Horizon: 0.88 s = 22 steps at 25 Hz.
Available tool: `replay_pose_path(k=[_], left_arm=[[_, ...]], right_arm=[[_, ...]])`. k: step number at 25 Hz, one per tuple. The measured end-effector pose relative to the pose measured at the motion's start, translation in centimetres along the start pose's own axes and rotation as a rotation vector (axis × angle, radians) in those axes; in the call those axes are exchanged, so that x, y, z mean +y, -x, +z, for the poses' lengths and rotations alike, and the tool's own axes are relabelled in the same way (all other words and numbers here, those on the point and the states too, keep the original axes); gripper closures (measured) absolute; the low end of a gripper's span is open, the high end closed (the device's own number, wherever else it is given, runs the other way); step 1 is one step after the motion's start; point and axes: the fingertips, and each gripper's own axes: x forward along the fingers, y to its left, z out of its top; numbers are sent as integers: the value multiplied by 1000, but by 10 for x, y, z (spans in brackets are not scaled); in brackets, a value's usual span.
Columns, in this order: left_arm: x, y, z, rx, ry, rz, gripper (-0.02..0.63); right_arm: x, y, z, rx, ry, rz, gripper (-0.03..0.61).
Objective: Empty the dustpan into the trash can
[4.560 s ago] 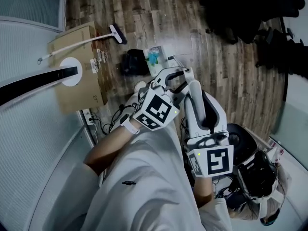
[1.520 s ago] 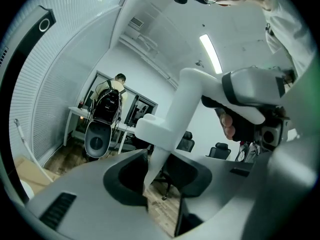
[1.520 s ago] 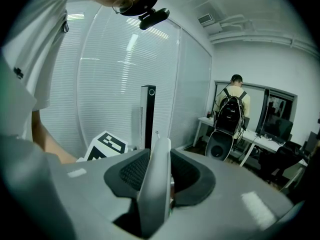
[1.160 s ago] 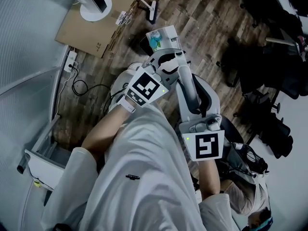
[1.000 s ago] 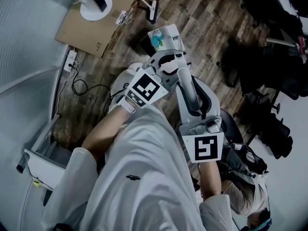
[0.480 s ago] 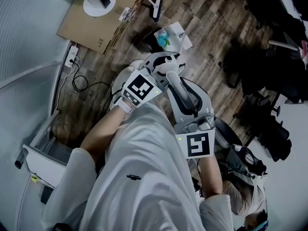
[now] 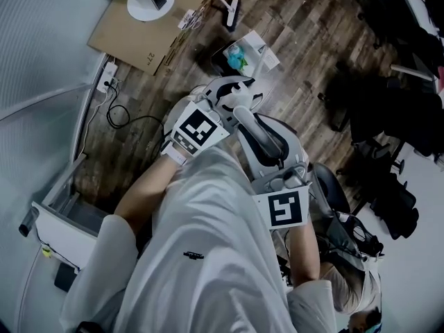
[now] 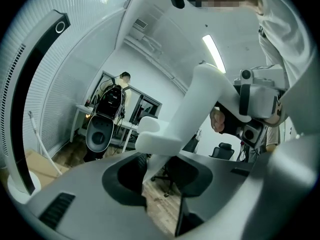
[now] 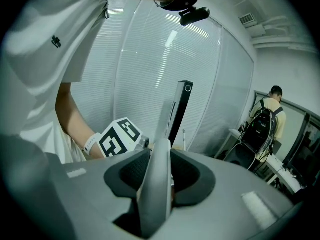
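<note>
Dustpan (image 7: 258, 132): white with a dark inside, held in front of the person's body by both grippers. In the head view it runs from near right to far left. What lies in the pan is not visible from any view.

Left gripper (image 8: 157, 179): closed on the dustpan's white handle, which comes down from the upper right and passes between the jaws. The left pad bears on it. Contact at the other pad is hard to make out, since a slit of wood floor (image 7: 305, 40) shows through beside it.

Right gripper (image 9: 159, 176): closed on a thin grey-white edge of the dustpan, standing upright between the two dark pads. The lower end of that edge is cut off by the gripper body. In the head view the pan covers this gripper's jaw tips.

Trash can (image 7: 239, 53): on the floor at the far side, just beyond the left gripper, with something teal inside. Its lower part is dark and blurred. Whether the dustpan's far end is over it or short of it cannot be told.

Also on the far floor:
- broom (image 7: 230, 11), with its handle cut off at the top edge
- cardboard sheet (image 7: 135, 37), far left
- power strip (image 7: 107, 78), with a cable trailing near

A person with a backpack (image 9: 267, 116) stands far off, small and dim.
</note>
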Motion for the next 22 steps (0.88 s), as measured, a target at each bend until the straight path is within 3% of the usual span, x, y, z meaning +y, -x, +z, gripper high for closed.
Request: replay_pose_path(k=[22], left_arm=[[-10,18,14,-62,44,19,483]], right_arm=[[17,7,20,12,90,86,439]])
